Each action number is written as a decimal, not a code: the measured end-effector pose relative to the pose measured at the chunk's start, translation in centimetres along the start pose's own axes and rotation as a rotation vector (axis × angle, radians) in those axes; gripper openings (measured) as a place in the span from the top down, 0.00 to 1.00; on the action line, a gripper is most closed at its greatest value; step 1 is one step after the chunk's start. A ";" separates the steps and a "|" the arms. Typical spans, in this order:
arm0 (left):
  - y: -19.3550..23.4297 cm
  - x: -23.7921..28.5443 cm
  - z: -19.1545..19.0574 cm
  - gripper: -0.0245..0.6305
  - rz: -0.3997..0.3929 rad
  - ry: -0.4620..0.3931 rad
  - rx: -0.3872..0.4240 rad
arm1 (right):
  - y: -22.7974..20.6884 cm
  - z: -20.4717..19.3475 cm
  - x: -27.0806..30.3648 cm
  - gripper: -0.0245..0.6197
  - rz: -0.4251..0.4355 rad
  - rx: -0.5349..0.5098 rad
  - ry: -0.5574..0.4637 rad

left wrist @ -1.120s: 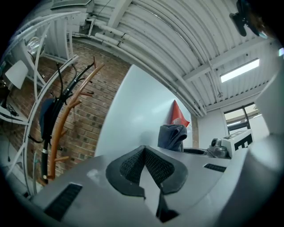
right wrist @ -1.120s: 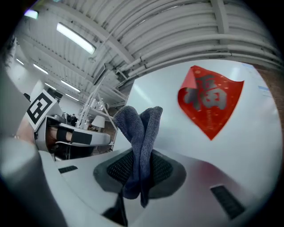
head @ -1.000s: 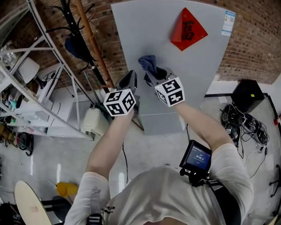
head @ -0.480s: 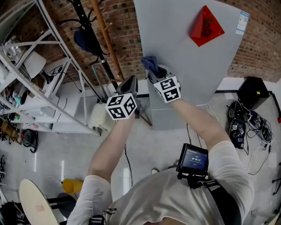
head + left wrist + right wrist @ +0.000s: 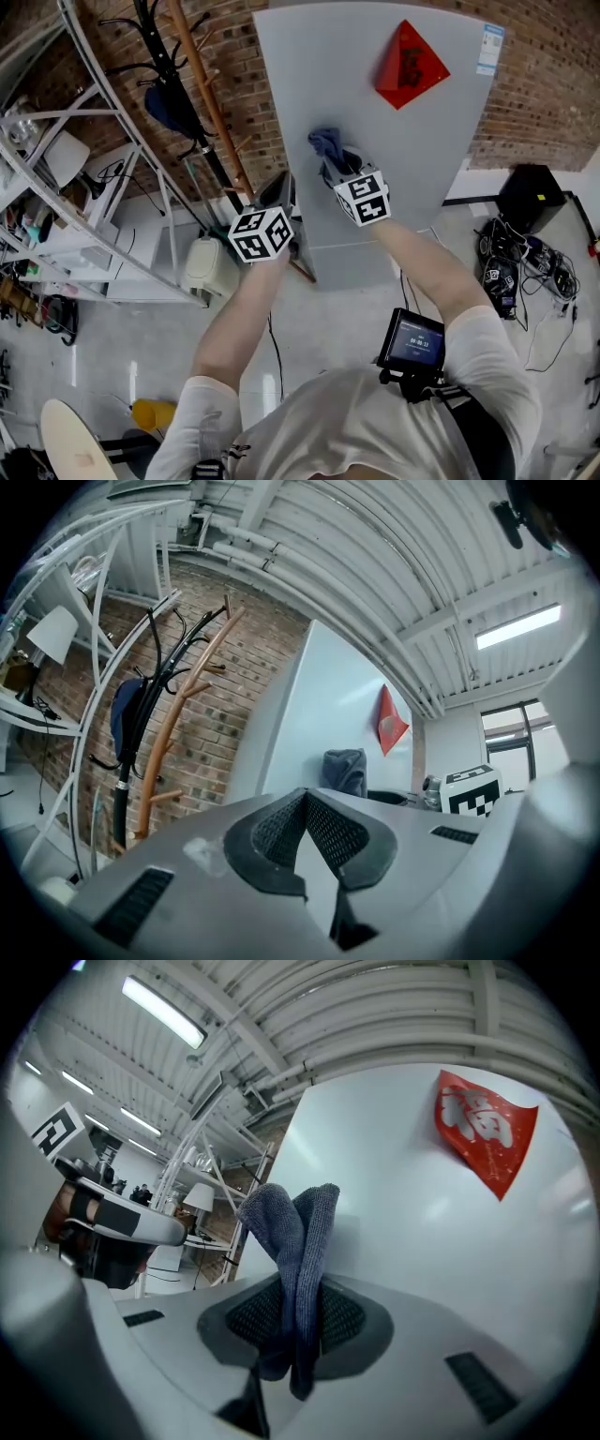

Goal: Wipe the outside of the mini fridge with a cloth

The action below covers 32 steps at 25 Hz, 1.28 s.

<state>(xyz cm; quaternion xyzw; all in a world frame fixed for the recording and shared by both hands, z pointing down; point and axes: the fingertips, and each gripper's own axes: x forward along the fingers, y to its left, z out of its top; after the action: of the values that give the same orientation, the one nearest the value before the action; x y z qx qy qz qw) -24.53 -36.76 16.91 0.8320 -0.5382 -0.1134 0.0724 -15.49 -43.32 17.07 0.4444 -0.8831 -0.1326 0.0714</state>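
The right gripper [image 5: 332, 167] has its jaws clamped on a blue-grey cloth [image 5: 325, 143], which bunches up out of the pads in two folds in the right gripper view [image 5: 296, 1227]. The bunched end sits right at the pale grey front of the mini fridge [image 5: 384, 150], about halfway across the door and below a red diamond-shaped decoration [image 5: 410, 66] stuck near the top. Its shadow falls on the panel just beside it. The left gripper [image 5: 278, 190] hangs near the fridge's left edge, to the left of the cloth and a little lower. In its own view the jaws [image 5: 307, 803] are closed tip to tip with nothing between them. A wooden coat rack [image 5: 202, 94] stands against the brick wall beside the fridge, and white metal shelving [image 5: 103, 187] is further left.
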 end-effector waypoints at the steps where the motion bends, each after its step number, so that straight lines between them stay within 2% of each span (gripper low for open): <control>1: -0.6 0.5 -0.1 0.96 -0.006 0.001 -0.002 | -0.8 0.0 -0.5 0.83 -0.008 0.001 -0.001; 17: -12.2 8.8 -3.6 0.96 -0.123 0.044 0.000 | -15.2 -4.1 -9.2 0.83 -0.163 0.027 0.025; 32: -22.3 16.8 -7.9 0.96 -0.205 0.087 -0.003 | -31.1 -9.8 -17.6 0.83 -0.354 0.103 0.084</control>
<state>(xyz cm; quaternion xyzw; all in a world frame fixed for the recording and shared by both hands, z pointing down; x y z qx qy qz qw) 3.80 -42.99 17.23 0.8866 -0.4466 -0.0851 0.0849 21.18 -48.60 17.00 0.6013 -0.7928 -0.0789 0.0609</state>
